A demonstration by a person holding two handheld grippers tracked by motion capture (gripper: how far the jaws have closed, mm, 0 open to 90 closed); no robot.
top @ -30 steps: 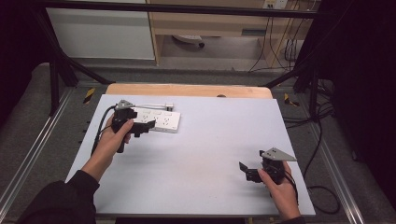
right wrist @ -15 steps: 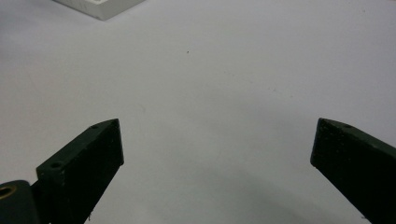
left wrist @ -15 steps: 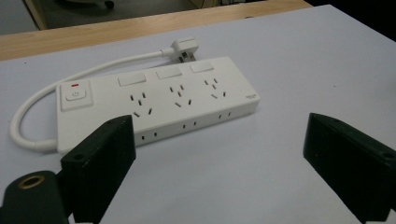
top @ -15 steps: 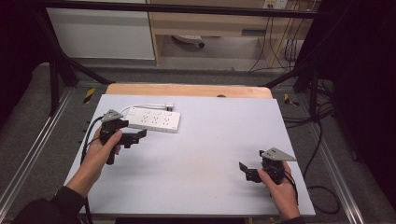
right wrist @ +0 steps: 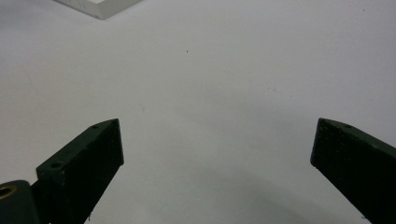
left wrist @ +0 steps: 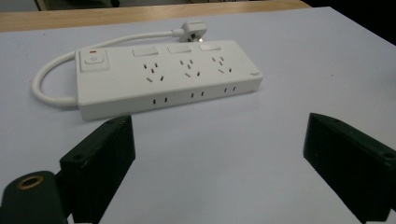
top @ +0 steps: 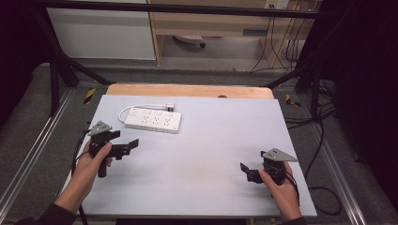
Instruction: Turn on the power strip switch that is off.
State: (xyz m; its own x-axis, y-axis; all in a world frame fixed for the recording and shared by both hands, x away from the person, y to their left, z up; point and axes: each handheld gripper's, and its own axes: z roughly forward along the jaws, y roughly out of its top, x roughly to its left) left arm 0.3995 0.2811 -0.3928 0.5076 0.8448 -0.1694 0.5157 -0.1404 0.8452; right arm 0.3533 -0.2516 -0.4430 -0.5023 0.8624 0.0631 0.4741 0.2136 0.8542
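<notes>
Both tongs, left [top: 126,148] and right [top: 248,173], gape empty; power strip [top: 153,121] at eleven o'clock on bench [top: 211,140] lies ungrasped, unplugged.

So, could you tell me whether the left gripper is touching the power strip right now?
Apart. In the left gripper view, bare table lies between the open left gripper and the power strip; the high view shows the same gap.

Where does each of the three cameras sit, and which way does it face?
High view: above the person's side, looking forward and down on the table; forearms, left gripper and right gripper show.
Left gripper view: rides the left gripper, facing the power strip between open jaws.
Right gripper view: rides the right gripper, facing bare tabletop, jaws open.
Shared: power strip, table.
</notes>
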